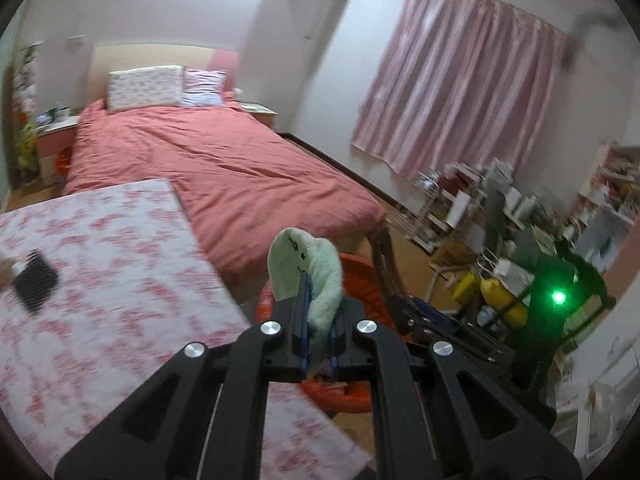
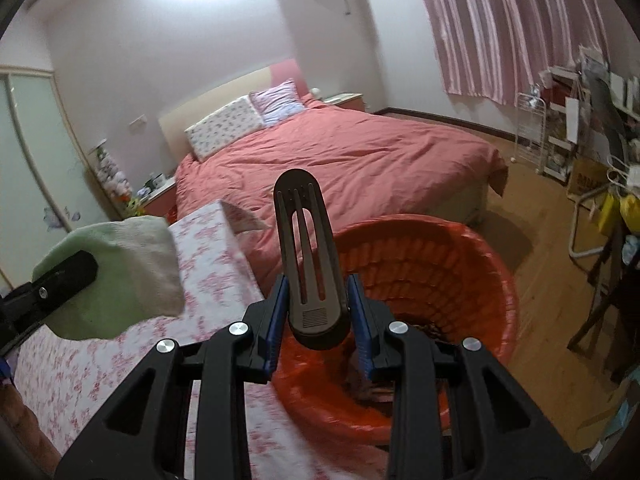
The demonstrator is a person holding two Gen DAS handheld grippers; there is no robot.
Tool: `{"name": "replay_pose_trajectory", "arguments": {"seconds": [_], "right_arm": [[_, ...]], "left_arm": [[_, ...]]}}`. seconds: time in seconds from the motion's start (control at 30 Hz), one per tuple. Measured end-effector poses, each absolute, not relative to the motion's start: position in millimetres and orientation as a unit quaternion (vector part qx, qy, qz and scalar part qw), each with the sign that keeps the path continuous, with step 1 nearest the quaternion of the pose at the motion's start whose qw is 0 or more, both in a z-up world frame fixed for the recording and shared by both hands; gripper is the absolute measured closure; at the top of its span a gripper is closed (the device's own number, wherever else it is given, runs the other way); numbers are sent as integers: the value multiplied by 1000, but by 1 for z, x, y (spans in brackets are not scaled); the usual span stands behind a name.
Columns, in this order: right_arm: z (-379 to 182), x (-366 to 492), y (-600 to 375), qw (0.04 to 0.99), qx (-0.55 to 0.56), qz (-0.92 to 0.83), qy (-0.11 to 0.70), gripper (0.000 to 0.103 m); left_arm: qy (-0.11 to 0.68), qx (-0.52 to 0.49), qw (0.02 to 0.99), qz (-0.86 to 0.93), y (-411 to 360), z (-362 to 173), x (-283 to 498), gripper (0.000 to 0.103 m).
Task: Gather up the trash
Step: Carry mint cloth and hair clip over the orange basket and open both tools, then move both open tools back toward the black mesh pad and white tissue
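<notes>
The left gripper's black arms (image 1: pixel 320 320) hide most of the orange woven basket (image 1: pixel 360 280). A dark mesh square (image 1: pixel 35 281) on the pink floral tablecloth (image 1: pixel 120 260) is motion-blurred. The cluttered shelves (image 1: pixel 500 216) are too smeared to identify. In the right wrist view, the basket's contents are obscured.

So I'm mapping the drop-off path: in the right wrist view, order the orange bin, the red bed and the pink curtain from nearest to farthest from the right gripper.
1. Orange bin, just ahead of the right gripper.
2. Red bed, behind the bin.
3. Pink curtain, on the far wall, upper right.
</notes>
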State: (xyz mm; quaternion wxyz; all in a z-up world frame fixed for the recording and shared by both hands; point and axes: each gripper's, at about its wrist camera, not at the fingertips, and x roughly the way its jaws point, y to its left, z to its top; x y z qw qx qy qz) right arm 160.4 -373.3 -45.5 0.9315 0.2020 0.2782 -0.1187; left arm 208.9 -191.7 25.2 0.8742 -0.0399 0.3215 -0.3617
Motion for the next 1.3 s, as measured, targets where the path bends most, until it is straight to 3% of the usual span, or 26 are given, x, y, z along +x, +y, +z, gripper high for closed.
{"name": "replay_pose_trajectory", "arguments": {"seconds": [0.23, 0.3, 0.33, 0.37, 0.4, 0.43, 0.87, 1.3], "right_arm": [[-61, 167, -408, 921, 237, -130, 279, 72], [-64, 168, -412, 919, 241, -129, 284, 71], [-68, 170, -414, 917, 243, -133, 287, 66], [-68, 168, -413, 917, 243, -134, 287, 60], [-70, 168, -415, 916, 243, -136, 288, 49], [-72, 167, -415, 916, 242, -139, 287, 45], [-72, 172, -392, 917, 207, -139, 312, 44], [-62, 200, -304, 928, 139, -67, 340, 43]], "left_arm": [[350, -6, 861, -370, -248, -5, 224, 92], [365, 3, 861, -355, -255, -17, 233, 76], [369, 4, 862, -348, -255, -21, 236, 63], [372, 4, 864, -340, -253, -26, 238, 58], [375, 5, 865, -334, -250, -29, 241, 57], [380, 8, 865, -327, -245, -33, 245, 57], [380, 42, 900, -208, -146, -54, 257, 40], [382, 8, 922, -66, 0, -61, 270, 36]]}}
